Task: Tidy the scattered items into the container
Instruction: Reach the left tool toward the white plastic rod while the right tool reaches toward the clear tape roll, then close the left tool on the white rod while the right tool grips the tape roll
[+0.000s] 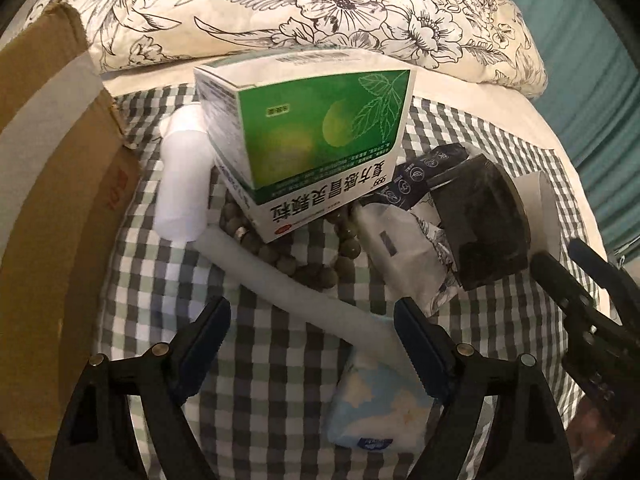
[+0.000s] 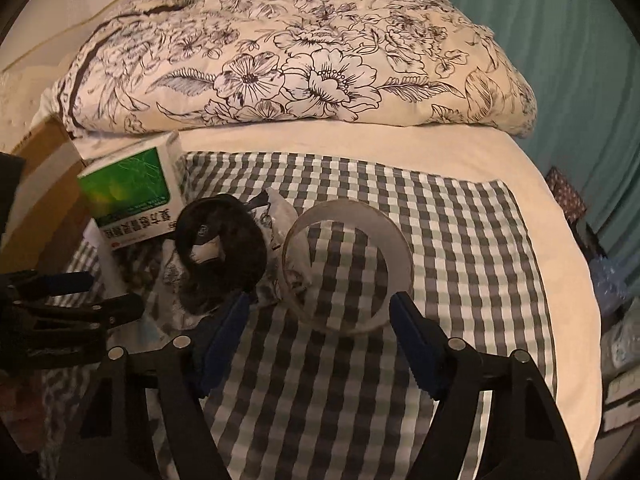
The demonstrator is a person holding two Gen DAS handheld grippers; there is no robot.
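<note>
A green and white medicine box (image 1: 308, 140) lies on a pile on the checked cloth (image 1: 280, 360), over a string of brown beads (image 1: 312, 272), beside a white bottle (image 1: 184, 184) and a long white tube (image 1: 288, 288). A black tape roll (image 1: 480, 224) and a tissue pack (image 1: 380, 412) lie nearby. My left gripper (image 1: 312, 320) is open and empty, with the tube's near end between its fingers. My right gripper (image 2: 320, 308) is open and empty, just short of a clear tape ring (image 2: 348, 268). The black roll (image 2: 220, 248) and the box (image 2: 132, 196) lie to its left.
A cardboard box (image 1: 52, 200) stands at the left edge of the cloth. A floral quilt (image 2: 300, 68) is bunched at the back. A teal curtain (image 2: 560, 80) hangs on the right. The right gripper shows at the right of the left wrist view (image 1: 576, 284).
</note>
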